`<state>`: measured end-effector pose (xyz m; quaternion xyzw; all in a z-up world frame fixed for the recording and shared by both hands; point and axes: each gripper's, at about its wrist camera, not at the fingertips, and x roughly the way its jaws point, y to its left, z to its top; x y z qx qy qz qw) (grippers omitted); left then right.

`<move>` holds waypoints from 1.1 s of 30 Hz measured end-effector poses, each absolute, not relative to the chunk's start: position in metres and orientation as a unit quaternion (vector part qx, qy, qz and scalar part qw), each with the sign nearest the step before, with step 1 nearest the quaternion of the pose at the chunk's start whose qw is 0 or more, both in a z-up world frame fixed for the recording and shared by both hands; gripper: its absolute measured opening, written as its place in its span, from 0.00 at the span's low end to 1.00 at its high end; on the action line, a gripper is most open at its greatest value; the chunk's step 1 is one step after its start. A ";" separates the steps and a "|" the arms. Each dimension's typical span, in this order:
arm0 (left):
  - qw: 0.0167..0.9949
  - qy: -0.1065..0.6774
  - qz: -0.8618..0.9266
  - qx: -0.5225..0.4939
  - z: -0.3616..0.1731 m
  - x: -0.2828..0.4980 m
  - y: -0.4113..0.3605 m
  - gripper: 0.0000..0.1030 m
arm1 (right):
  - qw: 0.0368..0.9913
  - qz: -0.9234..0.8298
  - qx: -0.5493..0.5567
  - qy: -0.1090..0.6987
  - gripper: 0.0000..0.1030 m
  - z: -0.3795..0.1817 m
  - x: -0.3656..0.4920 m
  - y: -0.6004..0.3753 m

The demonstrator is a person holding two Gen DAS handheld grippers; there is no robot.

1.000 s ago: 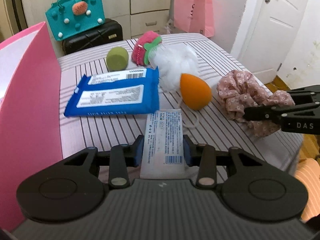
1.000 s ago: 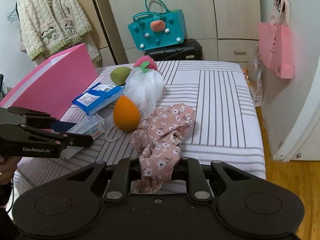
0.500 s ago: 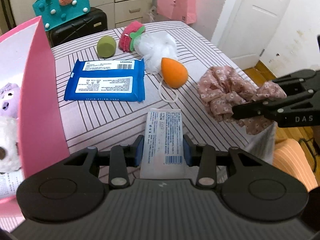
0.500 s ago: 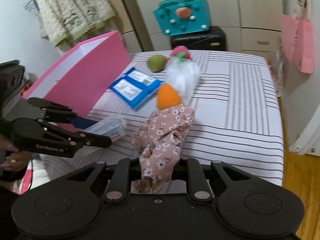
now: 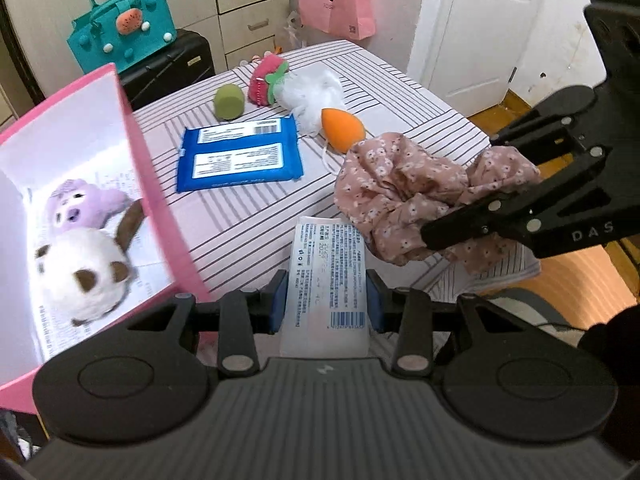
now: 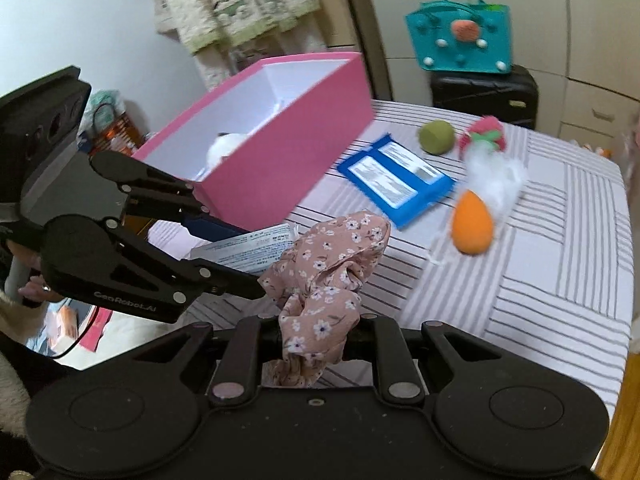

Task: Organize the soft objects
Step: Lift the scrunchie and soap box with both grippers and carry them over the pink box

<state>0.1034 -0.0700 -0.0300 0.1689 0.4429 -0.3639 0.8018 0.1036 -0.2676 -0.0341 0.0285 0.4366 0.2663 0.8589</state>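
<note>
Now both tongs carry: left tongs point(image 5: 326, 300) grip the white packet point(image 5: 326, 276), right tongs point(image 6: 312, 334) clamp the floral scrunchie point(image 6: 328, 272); next, into the pink box point(image 6: 280, 152).

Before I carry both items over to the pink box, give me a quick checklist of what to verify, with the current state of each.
1. Left gripper shut on the white wipes packet: ok, both blue pads press its sides.
2. Right gripper shut on the floral scrunchie: ok, the fabric is pinched between its fingers.
3. Both items lifted off the striped bed: cannot tell for the loose end of the scrunchie.
4. Pink box open on top: ok.
5. Room in the box: ok, two plush toys lie at one end, bare floor beside them.
6. Grippers apart from each other: not ok, they sit close together, the scrunchie nearly over the packet.
</note>
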 end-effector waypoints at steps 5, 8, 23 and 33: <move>0.811 0.437 -0.345 0.176 -0.016 0.101 -0.049 0.37 | 0.846 0.303 -0.005 0.439 0.20 -0.014 0.105 -0.245; 0.822 0.427 -0.336 0.171 -0.006 0.100 -0.034 0.37 | 0.844 0.319 -0.027 0.430 0.20 -0.001 0.107 -0.232; 0.880 0.348 -0.302 0.111 0.045 0.126 0.040 0.37 | 0.863 0.379 -0.038 0.333 0.20 0.049 0.147 -0.174; 0.912 0.335 -0.218 0.096 0.020 0.218 0.055 0.37 | 0.881 0.358 -0.072 0.302 0.20 0.035 0.237 -0.133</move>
